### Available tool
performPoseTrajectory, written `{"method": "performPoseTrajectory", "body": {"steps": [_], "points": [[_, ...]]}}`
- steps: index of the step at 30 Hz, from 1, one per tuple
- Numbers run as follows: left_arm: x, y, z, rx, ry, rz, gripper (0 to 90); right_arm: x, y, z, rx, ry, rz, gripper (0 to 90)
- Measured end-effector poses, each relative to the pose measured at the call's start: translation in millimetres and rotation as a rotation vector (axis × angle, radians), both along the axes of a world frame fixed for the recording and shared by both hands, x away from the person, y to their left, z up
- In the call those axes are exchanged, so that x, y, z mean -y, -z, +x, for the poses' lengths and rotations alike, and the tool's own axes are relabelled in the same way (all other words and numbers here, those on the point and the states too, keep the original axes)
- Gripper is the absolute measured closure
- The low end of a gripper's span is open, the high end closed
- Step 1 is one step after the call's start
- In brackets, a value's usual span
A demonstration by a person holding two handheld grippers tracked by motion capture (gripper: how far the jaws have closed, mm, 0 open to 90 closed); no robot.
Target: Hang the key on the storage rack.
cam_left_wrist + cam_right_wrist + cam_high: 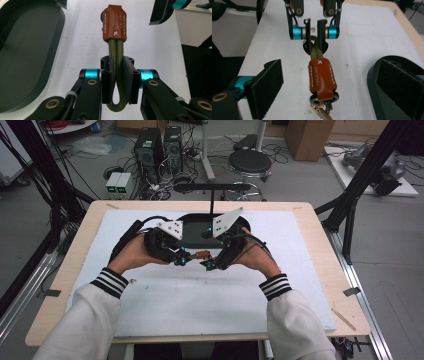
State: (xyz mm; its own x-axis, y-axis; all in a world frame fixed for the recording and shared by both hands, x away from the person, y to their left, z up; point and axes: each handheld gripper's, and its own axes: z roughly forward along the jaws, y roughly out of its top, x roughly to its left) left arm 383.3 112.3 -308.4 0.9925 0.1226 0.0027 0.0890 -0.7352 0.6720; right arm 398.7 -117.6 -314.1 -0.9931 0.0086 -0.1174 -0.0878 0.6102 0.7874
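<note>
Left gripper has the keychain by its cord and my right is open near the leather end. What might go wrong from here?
1. The left gripper pinches only the olive cord loop; the leather tab, ring and key hang free beyond it, so a quick move may swing them or let the cord slip.
2. The right gripper stands wide open around the tab; closing off-centre may catch the key instead of the tab.
3. The black tray lies close by; a swing might hit its rim.

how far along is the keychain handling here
Done: the left gripper is shut on the green cord loop of the keychain, holding it above the white mat. In hand: the right gripper is open, its jaws standing either side of the brown leather tab. Left: closing on the tab or the ring and keys below it.
</note>
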Motion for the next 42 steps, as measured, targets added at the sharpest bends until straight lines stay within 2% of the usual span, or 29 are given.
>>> {"method": "performPoseTrajectory", "body": {"steps": [2, 3, 8, 17, 20, 21, 26, 35, 38, 42], "points": [[0.2, -0.1, -0.2, -0.002, 0.002, 0.004, 78.8, -0.5, 1.0, 0.4, -0.004, -0.005, -0.011, 10.4], [0.2, 0.0, -0.2, -0.002, 0.003, 0.006, 78.8, -0.9, 1.5, 0.7, 0.001, -0.015, -0.023, 14.9], [0.9, 0.9, 0.8, -0.004, 0.007, 0.016, 78.8, -3.3, 2.6, 1.1, 0.011, -0.029, -0.044, 21.2], [2.9, 3.2, 1.2, -0.007, 0.010, 0.027, 78.8, -9.2, 7.2, 2.0, -0.013, -0.046, -0.099, 38.7], [3.1, 3.7, 1.4, -0.009, 0.009, 0.028, 78.8, -10.4, 8.2, 2.3, -0.017, -0.048, -0.114, 41.6], [3.1, 4.0, 1.7, -0.009, 0.012, 0.030, 78.8, -11.5, 8.9, 2.2, -0.024, -0.053, -0.123, 45.4], [3.3, 4.2, 2.1, -0.017, 0.012, 0.038, 78.8, -13.9, 10.2, 2.6, -0.029, -0.062, -0.128, 47.7], [3.6, 4.7, 2.4, -0.013, 0.020, 0.049, 78.8, -16.5, 11.6, 2.4, -0.033, -0.082, -0.155, 58.4], [4.5, 5.4, 1.5, -0.011, 0.021, 0.045, 78.8, -16.8, 11.9, 2.9, -0.028, -0.089, -0.155, 65.7], [5.0, 5.8, 1.4, -0.016, 0.026, 0.054, 78.8, -17.3, 11.7, 1.6, -0.020, -0.105, -0.175, 70.5]]}}
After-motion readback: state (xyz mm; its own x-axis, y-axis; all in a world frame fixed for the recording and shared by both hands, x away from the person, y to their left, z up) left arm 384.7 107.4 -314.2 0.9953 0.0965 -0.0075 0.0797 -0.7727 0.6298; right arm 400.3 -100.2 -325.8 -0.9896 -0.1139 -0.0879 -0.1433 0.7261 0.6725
